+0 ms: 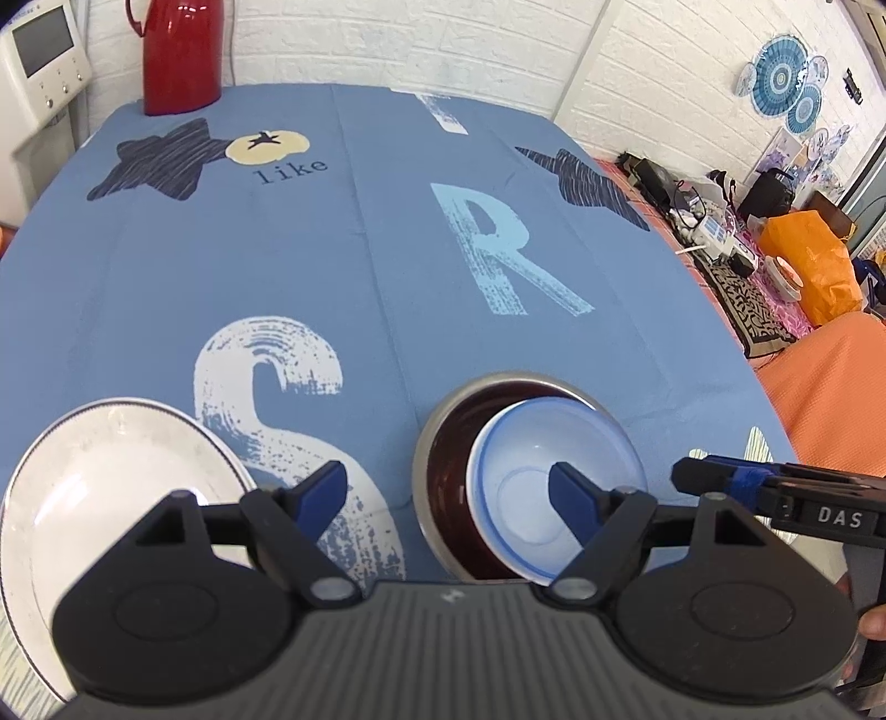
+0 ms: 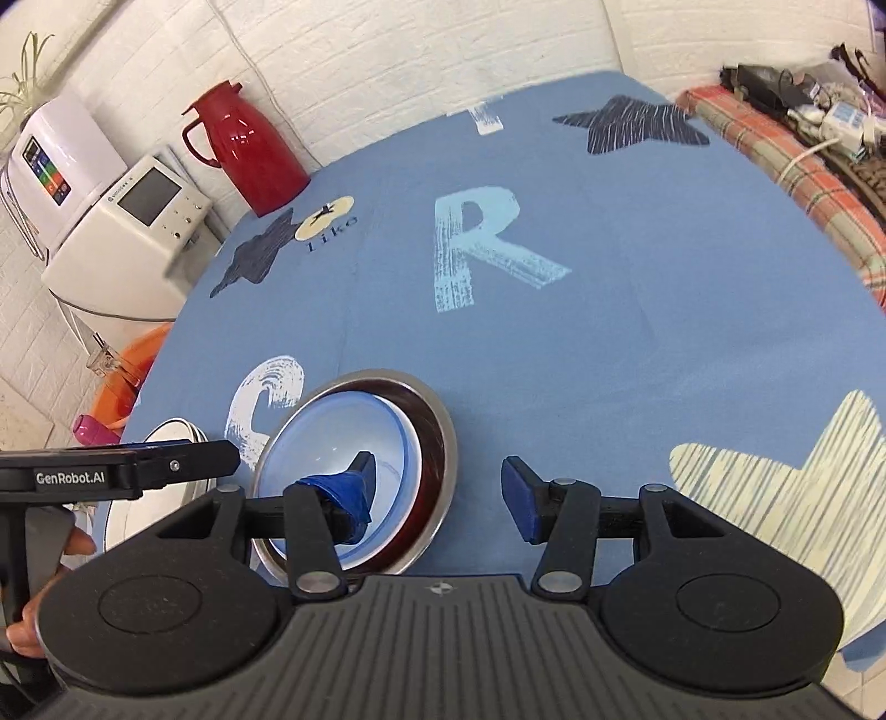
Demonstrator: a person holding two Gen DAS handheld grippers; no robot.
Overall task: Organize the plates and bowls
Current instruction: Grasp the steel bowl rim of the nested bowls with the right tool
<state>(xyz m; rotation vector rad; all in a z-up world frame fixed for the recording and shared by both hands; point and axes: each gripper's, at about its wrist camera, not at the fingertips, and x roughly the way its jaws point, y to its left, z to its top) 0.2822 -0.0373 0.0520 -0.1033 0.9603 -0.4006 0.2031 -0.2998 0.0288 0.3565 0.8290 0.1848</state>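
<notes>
Near the table's (image 1: 332, 266) front edge, the bowl (image 1: 554, 493) already sits nested in the pan (image 1: 437, 443); the plate (image 1: 111, 487) remains apart, both grippers (image 1: 448, 493) (image 2: 437, 487) wide and empty.

The left gripper (image 1: 448, 493) is held spread wide above a blue printed tablecloth (image 1: 360, 249). A white plate (image 1: 111, 482) is seen near left. Near right, a blue-rimmed white bowl (image 1: 554, 476) is tilted inside a steel bowl (image 1: 443, 437). A red jug (image 1: 180, 52) is set far left. The right gripper (image 1: 775, 493) enters at the right edge, its jaws possibly apart.
</notes>
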